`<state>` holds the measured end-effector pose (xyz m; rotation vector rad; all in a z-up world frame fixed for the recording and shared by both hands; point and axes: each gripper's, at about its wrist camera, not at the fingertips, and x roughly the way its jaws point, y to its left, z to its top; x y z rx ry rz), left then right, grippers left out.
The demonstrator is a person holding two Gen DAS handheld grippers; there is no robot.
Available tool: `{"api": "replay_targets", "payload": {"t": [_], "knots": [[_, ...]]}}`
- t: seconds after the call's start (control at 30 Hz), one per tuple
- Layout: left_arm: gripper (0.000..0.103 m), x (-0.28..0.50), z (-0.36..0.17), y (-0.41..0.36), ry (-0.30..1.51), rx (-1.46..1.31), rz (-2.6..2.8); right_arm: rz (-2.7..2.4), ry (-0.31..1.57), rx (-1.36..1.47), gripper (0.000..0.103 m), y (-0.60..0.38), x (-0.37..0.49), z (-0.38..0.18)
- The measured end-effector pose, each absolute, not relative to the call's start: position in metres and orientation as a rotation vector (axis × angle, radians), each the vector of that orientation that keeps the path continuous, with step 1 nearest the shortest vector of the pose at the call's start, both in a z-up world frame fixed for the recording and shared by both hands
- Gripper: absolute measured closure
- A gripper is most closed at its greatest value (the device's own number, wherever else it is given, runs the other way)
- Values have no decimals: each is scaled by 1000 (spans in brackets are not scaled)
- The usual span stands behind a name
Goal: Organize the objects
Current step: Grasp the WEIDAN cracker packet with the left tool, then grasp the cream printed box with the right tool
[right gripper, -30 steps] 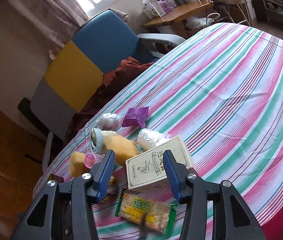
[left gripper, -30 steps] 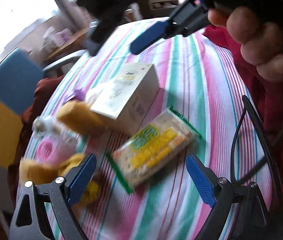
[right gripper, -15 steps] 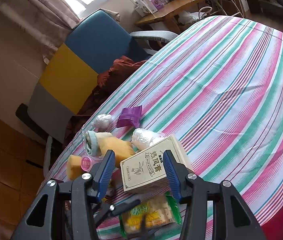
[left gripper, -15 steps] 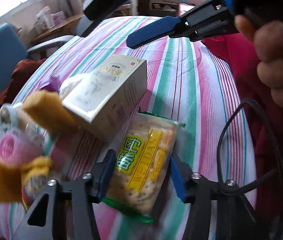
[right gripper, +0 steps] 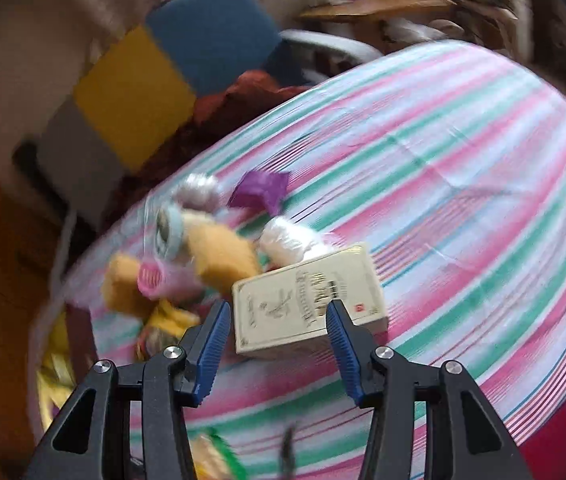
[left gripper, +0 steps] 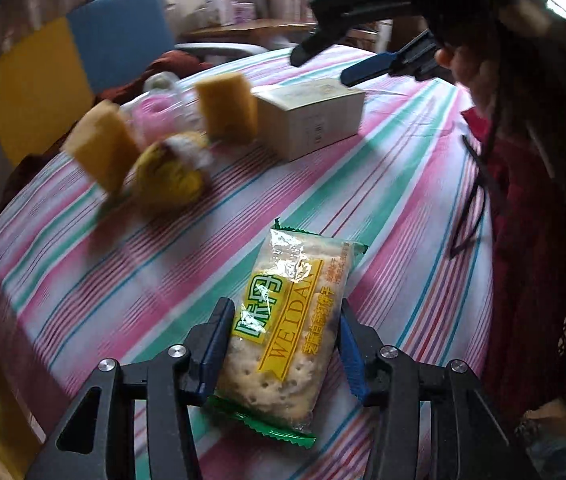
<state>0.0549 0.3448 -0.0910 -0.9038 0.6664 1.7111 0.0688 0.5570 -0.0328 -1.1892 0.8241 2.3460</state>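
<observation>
The left gripper (left gripper: 281,344) clamps the cracker packet (left gripper: 289,320) by its sides to lift it off the striped worktop (left gripper: 403,184), while the right gripper (right gripper: 277,340) hangs open over the cream box (right gripper: 309,298) at 12 o'clock, probably its next pick.

My striped pink, green and white tablecloth (right gripper: 463,168) carries a cream box (right gripper: 309,300), yellow sponges (left gripper: 225,108), a purple wrapper (right gripper: 261,190), a white plastic bundle (right gripper: 291,238) and a blurred yellow packet (left gripper: 171,172).
</observation>
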Motion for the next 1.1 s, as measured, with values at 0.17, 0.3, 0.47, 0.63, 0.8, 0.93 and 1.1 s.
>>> {"api": "replay_targets", "payload": {"t": [0.17,0.3,0.47,0.63,0.8,0.93,1.1], "knots": [[53,50,-93,331,619,-914,1735,2521,206,-1526,37,529,38,-13],[53,49,-94,327,601,-904,1742,2457,-200,-1822,30,516,23,-35],[53,45,-93,322,572,-909,1742,2329,-479,-1972,30,513,4,-65],[52,44,-93,322,562,-915,1743,2274,-517,-2018,25,519,-8,-86],[52,45,-93,322,559,-913,1753,2342,-448,-1980,35,510,8,-79],[52,46,-93,321,555,-913,1766,2368,-390,-1947,34,502,18,-79],[52,47,-91,319,560,-917,1775,2345,-297,-1943,42,492,18,-91]]}}
